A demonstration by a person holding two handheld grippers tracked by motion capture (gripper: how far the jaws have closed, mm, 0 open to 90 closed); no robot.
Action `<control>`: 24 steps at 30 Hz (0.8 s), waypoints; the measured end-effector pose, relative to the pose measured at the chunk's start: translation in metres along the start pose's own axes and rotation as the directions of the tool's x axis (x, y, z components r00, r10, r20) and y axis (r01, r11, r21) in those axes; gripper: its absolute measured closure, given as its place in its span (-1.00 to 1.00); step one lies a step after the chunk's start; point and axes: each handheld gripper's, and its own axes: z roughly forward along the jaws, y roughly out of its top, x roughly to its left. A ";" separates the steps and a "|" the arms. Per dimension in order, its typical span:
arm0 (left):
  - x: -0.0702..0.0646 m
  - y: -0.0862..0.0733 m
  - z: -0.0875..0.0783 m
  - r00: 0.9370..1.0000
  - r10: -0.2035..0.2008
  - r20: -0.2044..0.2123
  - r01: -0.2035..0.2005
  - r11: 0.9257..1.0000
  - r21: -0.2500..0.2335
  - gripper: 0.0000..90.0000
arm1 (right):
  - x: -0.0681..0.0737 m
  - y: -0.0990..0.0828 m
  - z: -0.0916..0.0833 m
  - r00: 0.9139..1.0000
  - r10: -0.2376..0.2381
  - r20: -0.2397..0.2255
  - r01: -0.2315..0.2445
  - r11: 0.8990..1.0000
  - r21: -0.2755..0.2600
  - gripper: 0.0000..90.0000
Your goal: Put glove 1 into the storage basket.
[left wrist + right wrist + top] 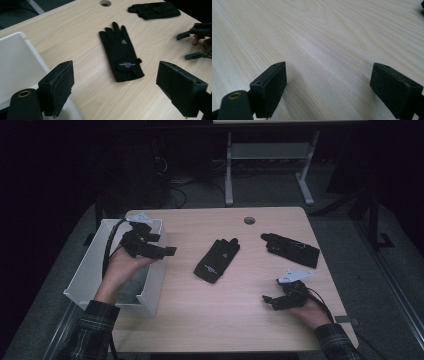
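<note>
A black glove lies flat in the middle of the wooden table, fingers pointing away. A second black glove lies at the right rear. My left gripper is open, held above the right wall of the white bin, its jaws aimed at the middle glove. My right gripper is open low over bare wood near the front right, nothing between its jaws. It also appears as the far gripper in the left gripper view.
The white bin stands at the table's left edge. A round cable hole sits near the back edge. Beyond the table stands a grey desk frame on a dark floor with cables.
</note>
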 end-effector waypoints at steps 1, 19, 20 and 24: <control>-0.003 0.000 0.003 1.000 0.003 0.008 -0.003 1.000 0.004 -0.68 | 0.000 0.000 0.000 1.000 -0.001 0.000 0.001 1.000 0.000 -0.70; -0.064 -0.005 0.049 0.993 0.092 0.080 -0.094 0.995 0.020 -0.68 | 0.000 0.000 0.000 1.000 0.000 -0.001 0.000 1.000 0.000 -0.70; -0.069 -0.006 0.052 0.992 0.089 0.086 -0.091 0.996 0.020 -0.68 | 0.000 0.000 0.000 1.000 0.000 0.000 0.000 1.000 0.000 -0.70; -0.079 -0.013 0.064 0.990 0.109 0.095 -0.112 0.993 0.028 -0.68 | 0.000 0.000 0.000 1.000 0.000 0.000 0.000 1.000 0.001 -0.71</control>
